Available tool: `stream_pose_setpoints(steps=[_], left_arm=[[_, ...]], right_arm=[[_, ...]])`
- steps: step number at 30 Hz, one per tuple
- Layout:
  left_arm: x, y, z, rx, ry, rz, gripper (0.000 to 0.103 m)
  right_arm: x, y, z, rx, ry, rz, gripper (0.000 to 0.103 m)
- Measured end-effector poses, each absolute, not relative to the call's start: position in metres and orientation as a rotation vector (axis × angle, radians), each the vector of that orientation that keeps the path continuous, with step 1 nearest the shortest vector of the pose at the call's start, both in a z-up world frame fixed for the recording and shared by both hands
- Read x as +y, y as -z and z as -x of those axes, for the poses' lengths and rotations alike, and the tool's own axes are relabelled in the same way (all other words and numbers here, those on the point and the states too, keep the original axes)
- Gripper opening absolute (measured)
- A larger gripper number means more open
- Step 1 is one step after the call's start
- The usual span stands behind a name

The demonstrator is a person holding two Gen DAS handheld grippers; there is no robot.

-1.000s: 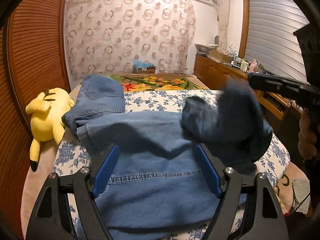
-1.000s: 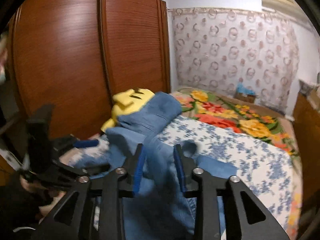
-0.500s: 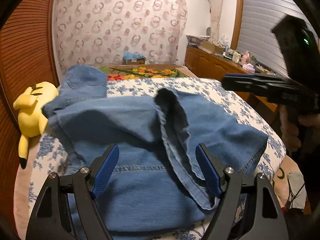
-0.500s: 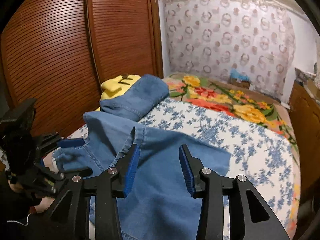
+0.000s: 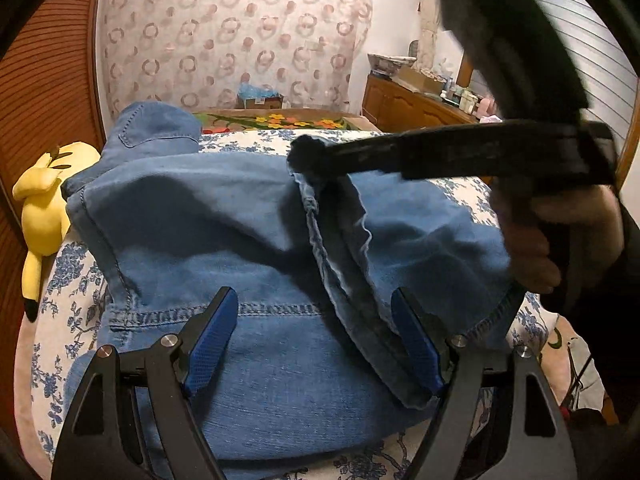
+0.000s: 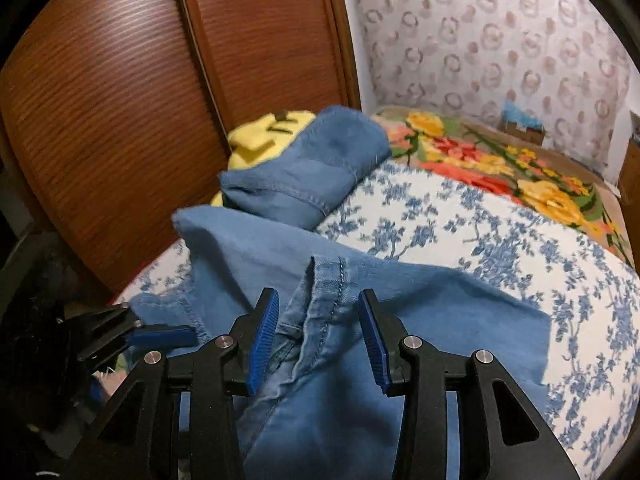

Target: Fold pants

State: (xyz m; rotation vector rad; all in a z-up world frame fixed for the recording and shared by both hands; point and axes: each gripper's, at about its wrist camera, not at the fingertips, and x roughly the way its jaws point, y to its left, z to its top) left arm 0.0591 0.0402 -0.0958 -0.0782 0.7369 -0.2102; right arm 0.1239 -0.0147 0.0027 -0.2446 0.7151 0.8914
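While both of my grippers stand with blue pads spread and nothing pinched, the pants (image 5: 224,240) lie across the near part of the bed (image 6: 520,240), one denim end bunched up at the far left against a yellow plush toy (image 5: 40,216) beside the wardrobe (image 6: 120,100). Observation: a leg has been laid over the main panel, and its hem and seam form a raised, puckered ridge (image 6: 320,300) running toward me. My right gripper (image 6: 316,340) hovers directly over that ridge, pads on either side of it, not closed; my left gripper (image 5: 312,336) hangs over the near panel with its right pad just beside the overlapped edge. Judgement: the fold is placed but not square, since the top layer sits askew with a loose corner at the right. Recommended practice: I would pinch only the top layer at the seam, draw it taut toward the right edge, and use my left gripper to hold the lower panel flat so it does not drag. Risk noted: catching both layers would undo the fold.
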Motion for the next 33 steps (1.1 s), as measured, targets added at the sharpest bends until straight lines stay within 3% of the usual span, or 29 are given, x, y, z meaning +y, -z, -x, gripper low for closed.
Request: stream_pose_setpoints(steps=[3, 22, 24, 26, 28, 33], left_arm=[[0.037, 0.097, -0.059, 0.742, 0.224, 0.081, 0.08], [0.005, 0.108, -0.068, 0.793, 0.337, 0.092, 0.078], [0.006, 0.106, -0.068, 0.781, 0.353, 0.112, 0.055], [0.007, 0.103, -0.069, 0.777, 0.369, 0.124, 0.026], [0.005, 0.097, -0.065, 0.759, 0.388, 0.116, 0.011], [0.006, 0.059, -0.053, 0.664, 0.401, 0.097, 0.009]], right_arm=[[-0.011, 0.005, -0.136, 0.739, -0.878, 0.266, 0.005], [-0.09, -0.004, -0.117, 0.596, -0.752, 0.122, 0.002], [-0.097, -0.007, -0.113, 0.583, -0.763, 0.113, 0.002], [-0.1, -0.009, -0.111, 0.565, -0.776, 0.107, 0.002], [-0.102, -0.015, -0.108, 0.542, -0.785, 0.105, 0.002], [-0.108, -0.04, -0.097, 0.457, -0.803, 0.125, 0.002]])
